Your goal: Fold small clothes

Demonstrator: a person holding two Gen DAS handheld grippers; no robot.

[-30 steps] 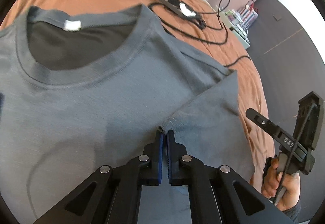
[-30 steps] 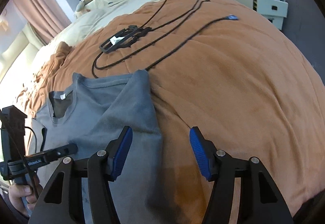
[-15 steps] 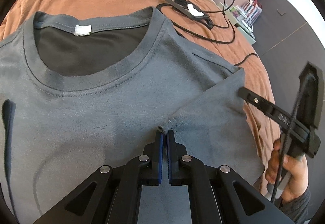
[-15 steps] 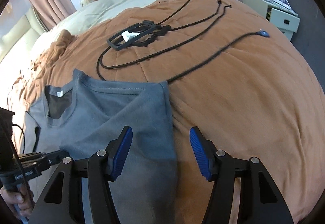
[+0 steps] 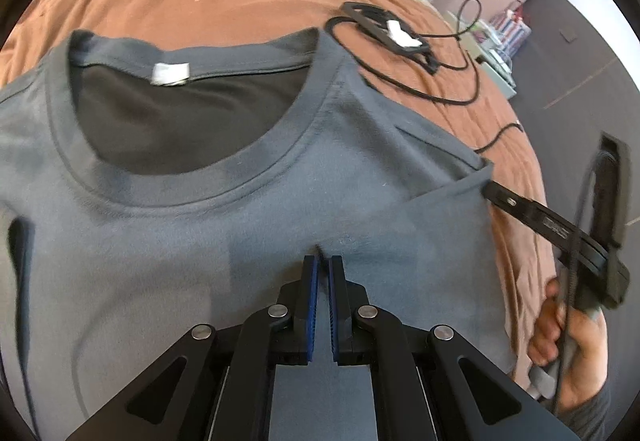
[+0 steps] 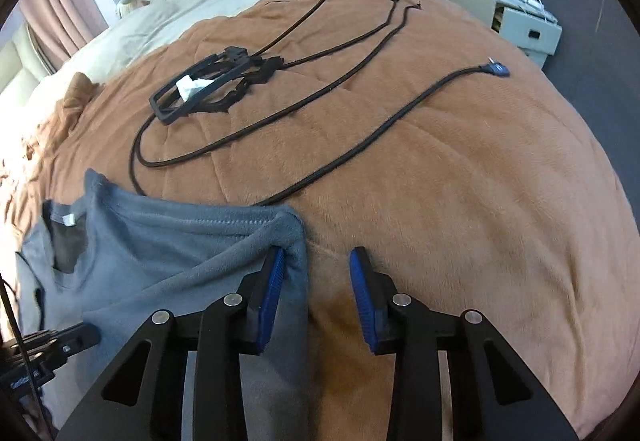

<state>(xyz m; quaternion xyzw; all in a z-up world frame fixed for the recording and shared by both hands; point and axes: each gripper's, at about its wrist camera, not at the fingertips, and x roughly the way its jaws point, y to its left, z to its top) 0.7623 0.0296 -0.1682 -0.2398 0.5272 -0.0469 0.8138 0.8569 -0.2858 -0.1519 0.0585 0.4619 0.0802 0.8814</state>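
Grey T-shirt, collar away; left tool pinches it, right tool closing, unclenched.

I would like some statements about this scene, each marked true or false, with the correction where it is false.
1. The grey T-shirt lies on a brown blanket. True.
2. The left gripper is wide open. False: it is shut on the shirt's fabric.
3. A black cable lies on the blanket beyond the shirt. True.
4. The right gripper is fully closed. False: its jaws have just been closing but stand apart, with the shirt's folded edge between them.
5. The neck label is red. False: it is white.
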